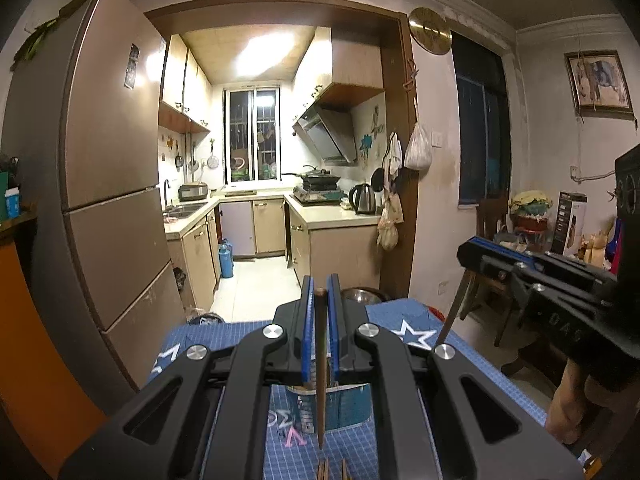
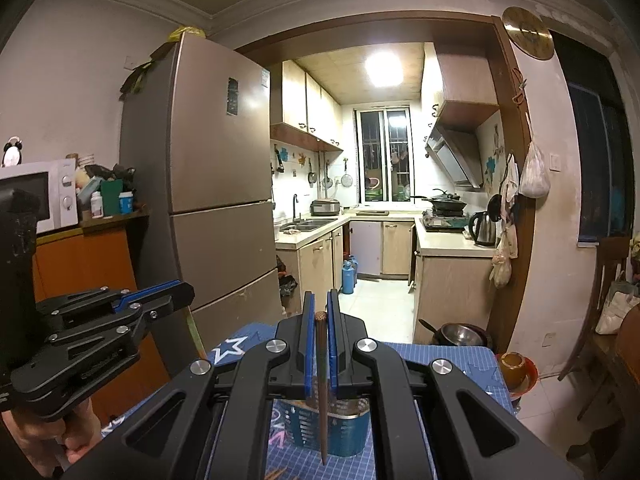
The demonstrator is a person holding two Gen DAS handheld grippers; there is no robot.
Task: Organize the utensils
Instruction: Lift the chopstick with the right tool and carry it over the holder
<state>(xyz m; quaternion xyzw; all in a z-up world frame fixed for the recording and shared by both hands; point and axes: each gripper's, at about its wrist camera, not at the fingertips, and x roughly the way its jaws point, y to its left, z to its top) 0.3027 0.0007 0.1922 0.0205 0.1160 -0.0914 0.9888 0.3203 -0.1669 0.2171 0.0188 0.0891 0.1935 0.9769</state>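
Observation:
My left gripper point(image 1: 320, 294) is shut on a brown chopstick point(image 1: 320, 368) that hangs point down over a blue slotted utensil holder point(image 1: 344, 408) on the blue mat. My right gripper point(image 2: 320, 312) is shut on another brown chopstick point(image 2: 321, 392), its tip hanging over the same holder point(image 2: 332, 428). Each gripper shows in the other's view: the right one point(image 1: 468, 252) at the right with its chopstick point(image 1: 452, 312), the left one point(image 2: 188, 292) at the left with its chopstick point(image 2: 196, 336). More chopstick ends point(image 1: 332, 470) lie on the mat near the bottom edge.
The blue grid mat point(image 1: 460, 360) with white stars covers the table. A metal bowl point(image 2: 460, 334) and an orange bowl point(image 2: 514, 366) stand at the table's far right. A tall fridge point(image 2: 216, 184) stands left, wooden chairs point(image 1: 492, 216) right, the kitchen beyond.

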